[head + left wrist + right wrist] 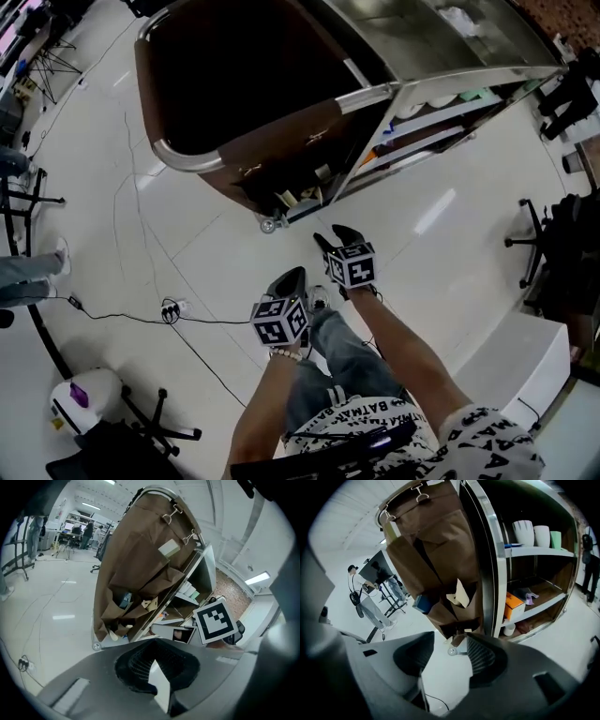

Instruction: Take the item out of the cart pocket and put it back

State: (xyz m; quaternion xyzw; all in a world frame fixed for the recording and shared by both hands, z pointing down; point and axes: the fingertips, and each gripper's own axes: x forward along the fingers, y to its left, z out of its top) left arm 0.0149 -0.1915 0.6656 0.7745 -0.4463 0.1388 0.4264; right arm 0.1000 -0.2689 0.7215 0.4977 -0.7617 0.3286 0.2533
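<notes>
Fingers [483, 657]: right gripper [447, 654] gapes empty, left gripper [157, 668] pinched together; pocket items [459, 595] half-hidden.

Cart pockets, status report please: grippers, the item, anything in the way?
Left gripper shut; right gripper open, empty; both short of the cart. Blue item and cream item sit in the brown pockets. Nothing between gripper and pockets.

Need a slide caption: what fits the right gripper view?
Open, empty right gripper faces the brown hanging pockets on the cart.

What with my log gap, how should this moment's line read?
left gripper shut, empty | right gripper open, empty | brown fabric cart pockets ahead, untouched
</notes>
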